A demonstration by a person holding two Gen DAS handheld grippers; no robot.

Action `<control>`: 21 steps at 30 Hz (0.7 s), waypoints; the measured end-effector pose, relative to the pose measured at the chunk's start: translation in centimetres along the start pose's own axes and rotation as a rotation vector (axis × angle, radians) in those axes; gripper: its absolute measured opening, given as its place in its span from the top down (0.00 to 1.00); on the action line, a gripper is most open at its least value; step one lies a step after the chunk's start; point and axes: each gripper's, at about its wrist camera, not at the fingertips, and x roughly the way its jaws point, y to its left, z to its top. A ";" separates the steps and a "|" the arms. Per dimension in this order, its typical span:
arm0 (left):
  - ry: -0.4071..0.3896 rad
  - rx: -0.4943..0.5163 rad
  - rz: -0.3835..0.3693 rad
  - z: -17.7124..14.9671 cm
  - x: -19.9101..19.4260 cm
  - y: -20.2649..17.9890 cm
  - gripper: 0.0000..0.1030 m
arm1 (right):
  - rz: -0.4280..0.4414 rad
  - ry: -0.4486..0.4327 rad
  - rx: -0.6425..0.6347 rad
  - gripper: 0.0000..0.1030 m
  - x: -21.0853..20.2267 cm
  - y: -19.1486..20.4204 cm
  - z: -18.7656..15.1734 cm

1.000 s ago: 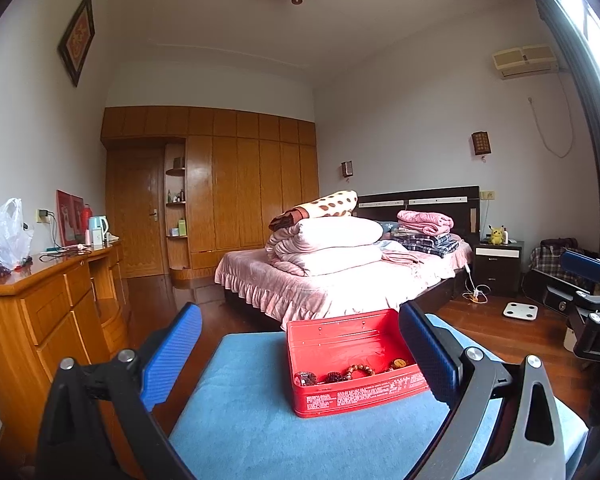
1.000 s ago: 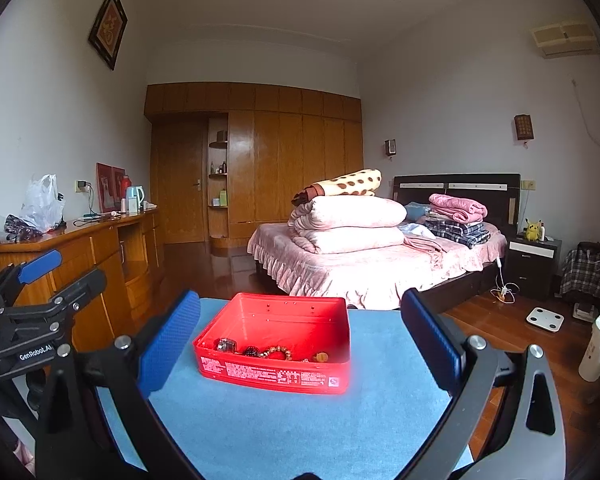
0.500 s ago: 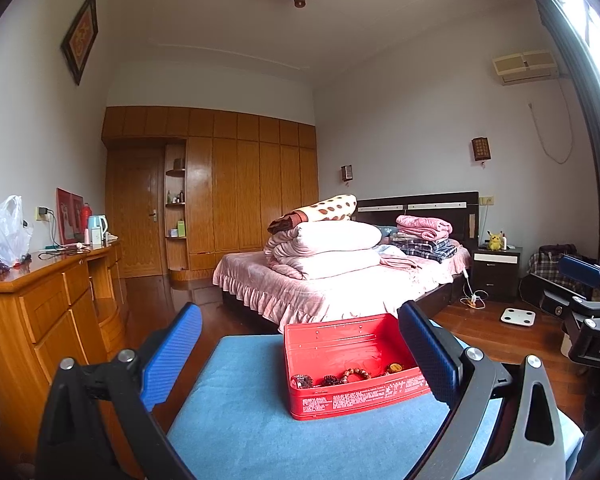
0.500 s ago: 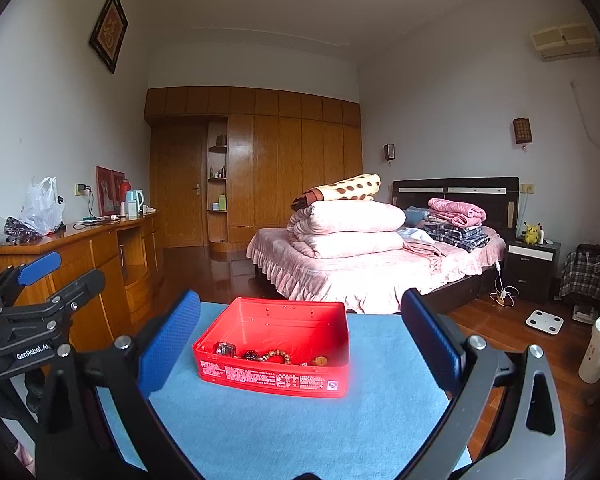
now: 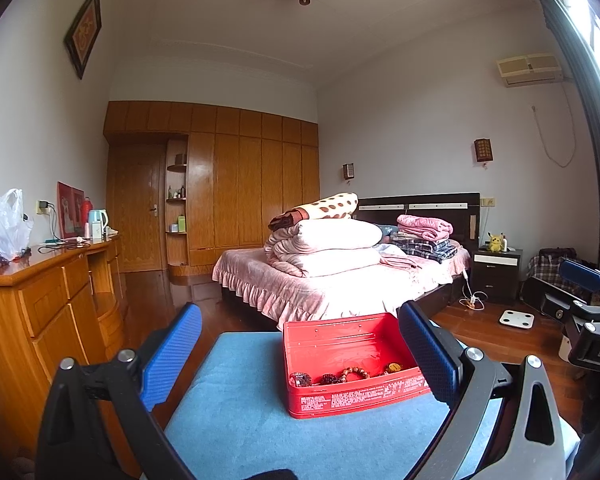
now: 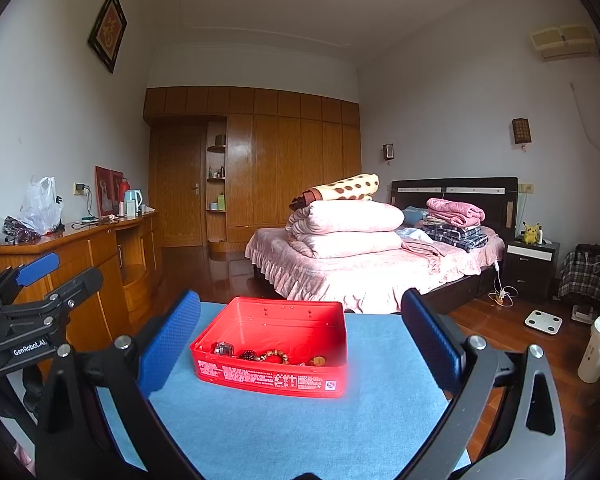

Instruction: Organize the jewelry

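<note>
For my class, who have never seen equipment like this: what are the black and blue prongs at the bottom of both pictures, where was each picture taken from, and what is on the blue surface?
The prongs are hand-held grippers, one in each of a person's hands, with a camera on each looking forward between its blue jaws. One picture comes from the left gripper, the other from the right gripper; each also glimpses the other at its edge. Both sets of jaws stand wide open and hold nothing. On the blue mat sits an open red tin with jewelry along its near wall, including a bead bracelet. Behind is a bedroom.
</note>
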 end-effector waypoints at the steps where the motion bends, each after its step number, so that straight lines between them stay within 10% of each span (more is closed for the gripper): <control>1: -0.001 0.001 0.001 0.0 0.0 0.0 0.06 | 0.000 0.000 0.000 0.05 0.0 0.0 0.0; 21: 0.012 -0.003 -0.005 -0.4 0.1 0.0 0.06 | -0.004 0.003 -0.002 0.05 0.0 -0.2 0.1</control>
